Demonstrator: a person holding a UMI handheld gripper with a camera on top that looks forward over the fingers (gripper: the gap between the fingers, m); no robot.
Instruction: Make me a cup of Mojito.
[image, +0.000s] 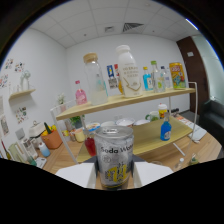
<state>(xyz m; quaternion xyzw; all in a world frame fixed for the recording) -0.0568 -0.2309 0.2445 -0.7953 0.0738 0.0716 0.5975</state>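
A silver can labelled Soda Water (114, 150), with yellow print low on its side, stands upright between my two fingers. Both white finger pads (76, 173) press against its sides, so my gripper (114, 176) is shut on the can. The can's closed top with its pull tab faces up. Just beyond the can a small glass of red liquid (90, 145) sits on the wooden table (67, 156).
A two-level wooden shelf (150, 98) stands beyond the can. Its top level holds a cork-lidded glass bottle (95, 78), a white bottle (128, 71), a pink bottle (80, 93) and several others. The lower level carries a blue bottle (165, 131) and bowls (141, 121). An orange pot (51, 139) stands beside the shelf.
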